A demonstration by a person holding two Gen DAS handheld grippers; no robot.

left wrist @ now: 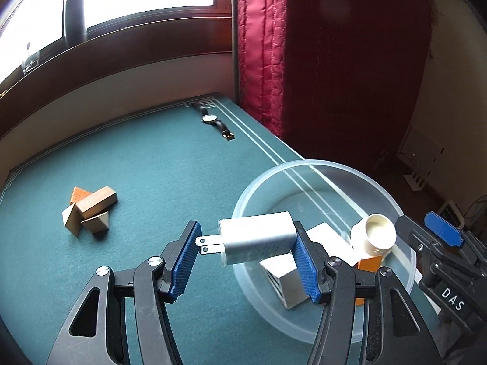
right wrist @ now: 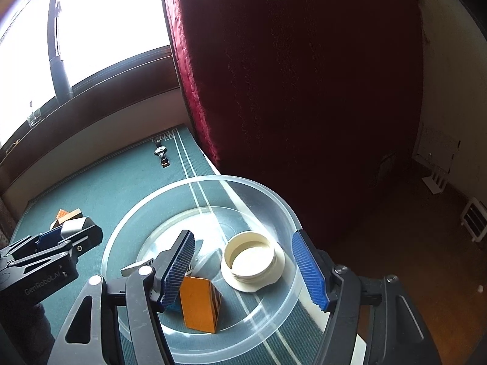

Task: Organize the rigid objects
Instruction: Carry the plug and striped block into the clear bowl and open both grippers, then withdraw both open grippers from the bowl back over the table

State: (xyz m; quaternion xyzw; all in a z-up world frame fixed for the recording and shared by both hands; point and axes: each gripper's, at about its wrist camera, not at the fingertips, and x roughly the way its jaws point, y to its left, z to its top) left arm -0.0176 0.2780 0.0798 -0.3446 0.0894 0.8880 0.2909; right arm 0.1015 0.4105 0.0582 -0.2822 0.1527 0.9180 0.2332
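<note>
My left gripper [left wrist: 245,254] is shut on a white plug charger [left wrist: 258,238], held sideways with its prongs pointing left, at the left rim of a clear plastic bowl [left wrist: 307,164]. The bowl holds a white block [left wrist: 286,283], a cream threaded cap [left wrist: 376,237] and an orange block [right wrist: 197,307]. My right gripper [right wrist: 248,269] is open and empty above the bowl [right wrist: 274,200], its fingers on either side of the cream cap [right wrist: 251,257]. A pile of wooden blocks [left wrist: 91,210] lies on the green mat to the left.
A wristwatch [left wrist: 214,120] lies at the far corner of the green mat [left wrist: 152,164]. A red curtain [left wrist: 274,60] hangs by the table's right edge. A dark bottle [left wrist: 74,15] stands on the window sill. The floor drops off to the right.
</note>
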